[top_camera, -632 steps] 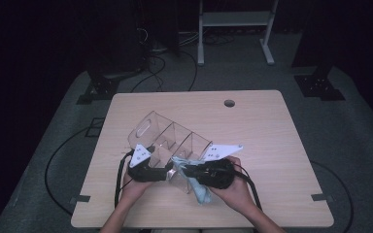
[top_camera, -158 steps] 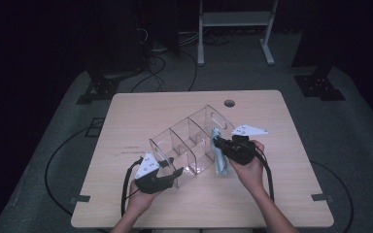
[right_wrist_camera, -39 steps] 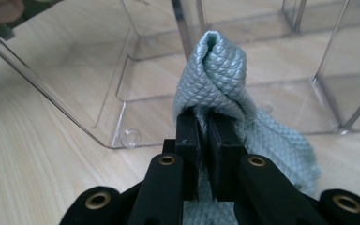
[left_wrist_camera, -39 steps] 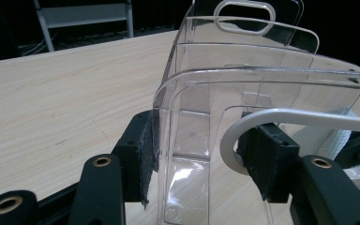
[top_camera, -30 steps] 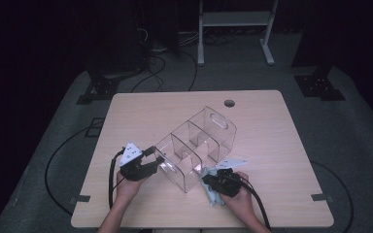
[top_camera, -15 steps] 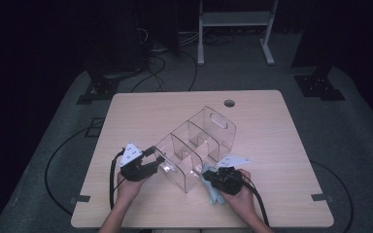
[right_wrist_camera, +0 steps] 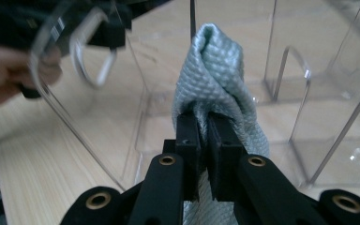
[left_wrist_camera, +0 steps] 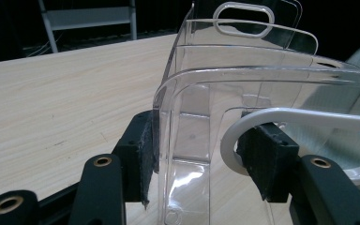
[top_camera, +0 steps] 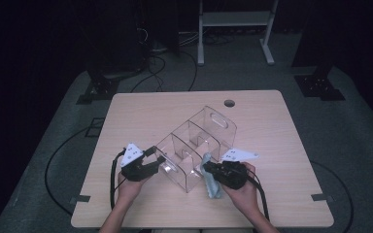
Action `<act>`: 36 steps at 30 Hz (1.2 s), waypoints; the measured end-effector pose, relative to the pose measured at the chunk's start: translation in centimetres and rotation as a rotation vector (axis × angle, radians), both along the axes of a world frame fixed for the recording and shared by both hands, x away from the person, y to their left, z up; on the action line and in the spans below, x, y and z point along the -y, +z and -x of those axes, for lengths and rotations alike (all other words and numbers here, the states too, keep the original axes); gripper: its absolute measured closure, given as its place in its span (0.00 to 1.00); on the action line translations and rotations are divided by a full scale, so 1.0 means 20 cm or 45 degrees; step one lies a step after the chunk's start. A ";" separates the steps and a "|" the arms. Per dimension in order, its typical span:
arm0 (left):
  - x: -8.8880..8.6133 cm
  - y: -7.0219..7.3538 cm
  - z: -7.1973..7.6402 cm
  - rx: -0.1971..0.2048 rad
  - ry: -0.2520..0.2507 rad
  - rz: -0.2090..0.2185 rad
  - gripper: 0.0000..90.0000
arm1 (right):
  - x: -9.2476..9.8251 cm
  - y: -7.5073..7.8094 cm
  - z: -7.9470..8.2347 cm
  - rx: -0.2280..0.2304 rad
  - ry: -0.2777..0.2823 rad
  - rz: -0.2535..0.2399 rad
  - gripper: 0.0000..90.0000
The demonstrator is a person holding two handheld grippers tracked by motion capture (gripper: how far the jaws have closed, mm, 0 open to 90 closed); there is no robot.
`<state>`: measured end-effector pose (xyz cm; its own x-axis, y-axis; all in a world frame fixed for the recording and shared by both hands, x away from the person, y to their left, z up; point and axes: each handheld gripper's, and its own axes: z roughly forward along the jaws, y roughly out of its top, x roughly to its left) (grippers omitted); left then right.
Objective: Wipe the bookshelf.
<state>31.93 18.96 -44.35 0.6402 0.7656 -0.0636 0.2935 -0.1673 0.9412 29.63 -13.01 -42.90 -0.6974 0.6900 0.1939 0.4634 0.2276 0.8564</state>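
A clear plastic divided organizer [top_camera: 194, 145] is set diagonally on a light wooden bench [top_camera: 272, 111]. Its near end wall is clamped by the left gripper [left_wrist_camera: 197, 154]. A pale grey-blue waffle-weave cloth [right_wrist_camera: 220, 89] is pinched between the closed jaws of the right gripper [right_wrist_camera: 205, 140], just beside the organizer's near right side.

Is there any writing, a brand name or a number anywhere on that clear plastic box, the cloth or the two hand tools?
None can be read.
Clear organizer box: plain walls, no label in the left gripper view.
Grey cloth: woven pattern only, no tag.
Left gripper and right gripper: black jaws with brass rivets, no lettering.
White plate on the left gripper: a few dark dots, too small to tell.
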 end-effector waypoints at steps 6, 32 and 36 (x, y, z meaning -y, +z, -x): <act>0.00 0.00 0.00 0.005 0.003 -0.004 0.52 | -0.05 0.16 -0.07 0.045 0.012 0.036 0.93; 0.01 0.00 0.00 0.006 0.020 -0.003 0.52 | -0.01 -0.24 -0.05 -0.184 -0.016 0.121 0.93; 0.01 0.00 0.00 0.002 0.021 -0.002 0.52 | -0.01 -0.18 -0.02 -0.124 -0.015 0.092 0.93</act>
<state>31.90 18.72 -44.38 0.6275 0.7762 -0.0614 0.2945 -0.1637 0.9415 30.04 -12.84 -46.50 -0.6692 0.7129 0.2098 0.5468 0.2813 0.7886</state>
